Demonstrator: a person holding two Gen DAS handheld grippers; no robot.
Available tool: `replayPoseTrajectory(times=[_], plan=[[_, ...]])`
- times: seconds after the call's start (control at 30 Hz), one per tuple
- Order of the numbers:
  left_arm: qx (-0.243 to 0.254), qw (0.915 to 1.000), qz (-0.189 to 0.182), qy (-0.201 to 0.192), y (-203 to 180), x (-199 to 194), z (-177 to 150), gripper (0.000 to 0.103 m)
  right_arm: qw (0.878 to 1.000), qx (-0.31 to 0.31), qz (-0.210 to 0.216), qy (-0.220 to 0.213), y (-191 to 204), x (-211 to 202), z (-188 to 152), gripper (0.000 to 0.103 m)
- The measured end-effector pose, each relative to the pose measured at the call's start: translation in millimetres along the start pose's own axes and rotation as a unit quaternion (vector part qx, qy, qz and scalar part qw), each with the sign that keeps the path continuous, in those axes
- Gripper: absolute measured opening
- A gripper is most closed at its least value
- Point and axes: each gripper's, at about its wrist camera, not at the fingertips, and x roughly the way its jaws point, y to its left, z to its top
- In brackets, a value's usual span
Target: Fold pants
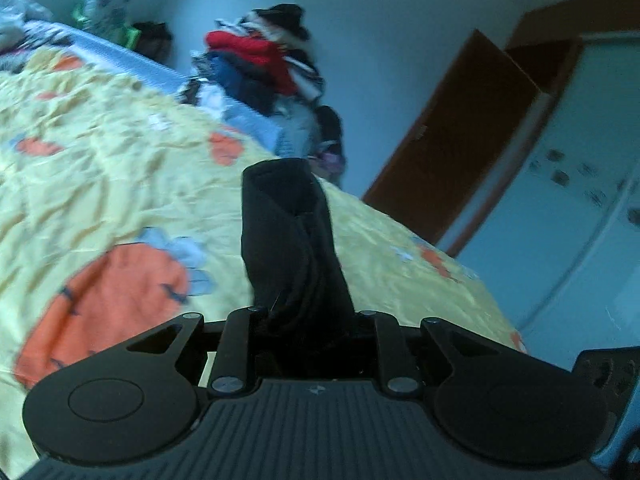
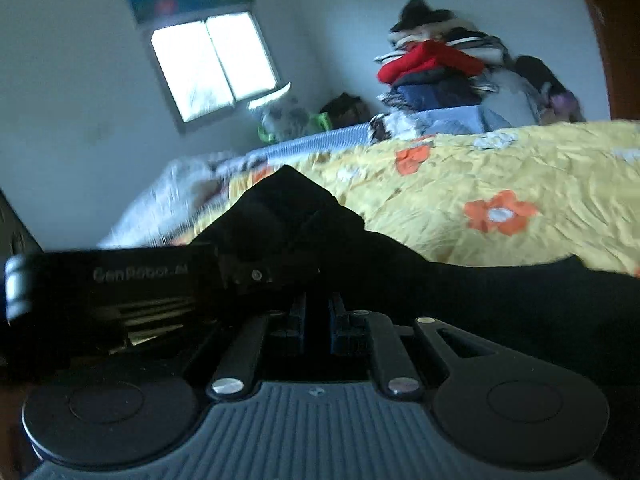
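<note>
The black pants (image 1: 294,248) are lifted above the yellow flowered bedspread (image 1: 120,168). My left gripper (image 1: 308,320) is shut on a bunched edge of the pants, and the cloth stands up over its fingers and hides them. My right gripper (image 2: 316,312) is shut on another part of the pants (image 2: 500,304), which drape to the right in front of the bedspread (image 2: 520,176). The left gripper's body (image 2: 108,280) shows close to the left in the right wrist view.
A tall pile of clothes (image 1: 260,60) stands at the far side of the bed, also in the right wrist view (image 2: 436,68). A brown door (image 1: 452,140) and a pale wardrobe (image 1: 572,192) are to the right. A window (image 2: 212,64) is on the far wall.
</note>
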Motion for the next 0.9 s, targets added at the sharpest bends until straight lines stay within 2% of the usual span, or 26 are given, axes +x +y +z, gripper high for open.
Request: replayPoseTrajectory(times=[0.2,0.5,0.7,0.9], plan=[[0.062,0.9976,-0.031,0.005,-62.2,12.6,-19.9,0.022,0.996,0.08,0.006,-0.046,-45.7,-54.4,-1.4,0.011],[0.128,0.9882,-0.074,0.04,-143.3,46.1,-50.3,0.024,0.985,0.139,-0.018,-0.104,-109.7,-124.8,-9.7,0.011],[0.16,0.9798,-0.099,0.067,-183.2,70.1,-74.0,0.025,0.976,0.171,-0.04,-0.13,-147.5,-160.7,-19.9,0.011],[0.18,0.9721,-0.118,0.093,-217.3,86.1,-104.1,0.025,0.969,0.19,-0.071,-0.139,-174.1,-189.6,-31.3,0.011]])
